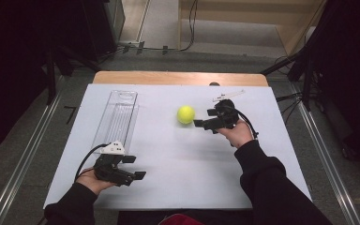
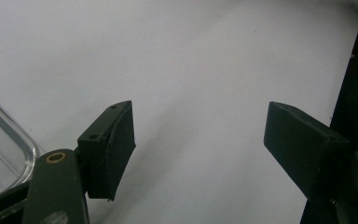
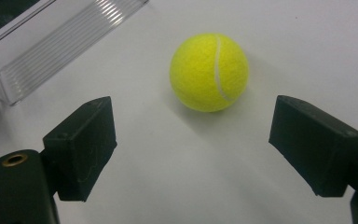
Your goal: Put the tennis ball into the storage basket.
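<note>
A long, clear, ribbed plastic tray (image 1: 116,118) lies on the white table top (image 1: 178,159) in the left half of the high view, running from the upper left of the board down toward the lower left. Nothing can be seen inside it. In the right gripper view its short end fills the upper left corner (image 3: 60,42); in the left gripper view one rounded corner of it shows at the lower left edge (image 2: 4,149).

The yellow felt tennis ball (image 1: 185,114) sits on the bare table top just right of centre in the high view, well apart from the tray. In the right gripper view the ball (image 3: 209,72) lies in the upper middle of the frame, ahead of the jaws and touching neither of them.

The right gripper (image 1: 201,124) is held right of centre in the high view, pointing left toward the ball and just beside it, with the person's hand wrapped around its rear and a dark sleeve running down to the lower right of the frame. Its jaws stand wide apart with nothing between them (image 3: 191,154).

The left gripper (image 1: 135,167) rests low in the lower left of the high view, near the tray's near end, pointing toward the right of the frame. Its jaws are also spread wide over bare white surface (image 2: 198,140), clamping nothing.
</note>
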